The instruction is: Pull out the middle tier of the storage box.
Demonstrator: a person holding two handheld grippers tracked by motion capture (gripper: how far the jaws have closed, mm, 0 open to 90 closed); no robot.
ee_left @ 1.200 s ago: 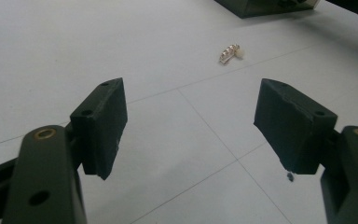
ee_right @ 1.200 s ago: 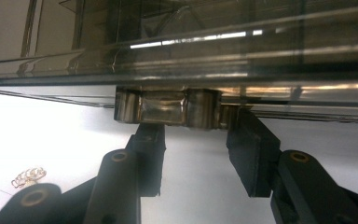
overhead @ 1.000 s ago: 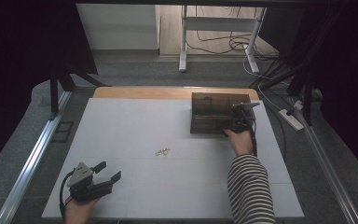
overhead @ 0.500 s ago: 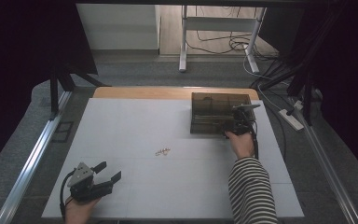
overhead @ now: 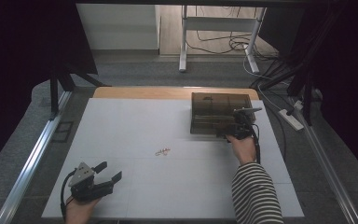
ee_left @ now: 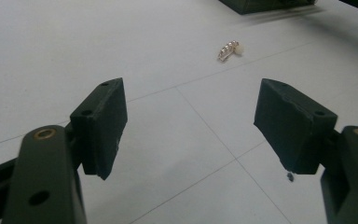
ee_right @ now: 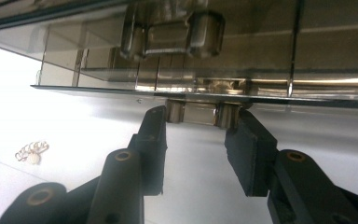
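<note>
A white counter [overhead: 135, 186] seen from above, with a person working a hand-held gripper in each hand. At the far right of the counter sits a smoky see-through plastic box [overhead: 216, 116] with a metal clasp [ee_right: 193, 113] on its near edge. The right gripper [overhead: 239, 129] is at that front edge. In the right gripper view its fingers [ee_right: 251, 154] stand partly apart, either side of the clasp; their tips reach its two ends, but I cannot tell whether they are pressing on it. The clasp runs crosswise between the fingers, directly ahead of them. The left gripper [overhead: 98, 179] rests near the front left corner, fingers wide open and empty. A small pearl trinket [overhead: 162, 151] lies mid-counter, between the two hands and apart from both.
</note>
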